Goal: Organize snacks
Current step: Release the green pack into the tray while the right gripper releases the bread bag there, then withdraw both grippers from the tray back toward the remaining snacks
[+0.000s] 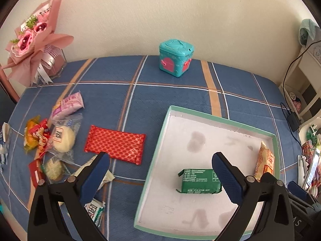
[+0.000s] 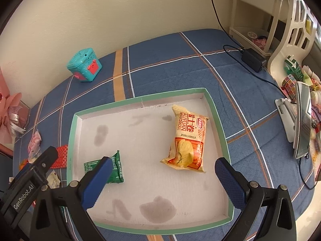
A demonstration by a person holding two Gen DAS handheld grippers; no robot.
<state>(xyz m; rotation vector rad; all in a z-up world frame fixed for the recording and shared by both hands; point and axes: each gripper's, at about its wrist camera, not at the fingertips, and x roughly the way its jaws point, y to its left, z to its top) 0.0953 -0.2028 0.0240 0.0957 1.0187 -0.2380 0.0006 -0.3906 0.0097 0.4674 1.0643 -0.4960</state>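
Blue plaid tablecloth under everything, slack fabric, so a dragged tip could bunch it and shift the whole layout. Green-rimmed tray sits ahead of both tongs: it's shallow and light-looking, and a pad catching the rim on the way in would likely skid or tip it. Left gripper is spread wide, holding nothing, hovering with its right pad over the tray's near-left part and its left pad out over the loose pile. Right gripper is also spread and empty, above the tray's near half. Both tongs crowd the same tray, so collision between them is the main risk if both go in at once. Yellow Swiss roll bag lies in the tray ahead of the right tongs; the puffy film could squirt out of a pinch. Red dotted packet lies on the cloth just ahead-left of the left tongs, probably next; it's flat and glossy, so it's likely to slide, not lift. Green packet is in the tray between the left tongs' pads, easy to knock on retreat. Snack pile far left is overlapped, so grabbing two at once is plausible.
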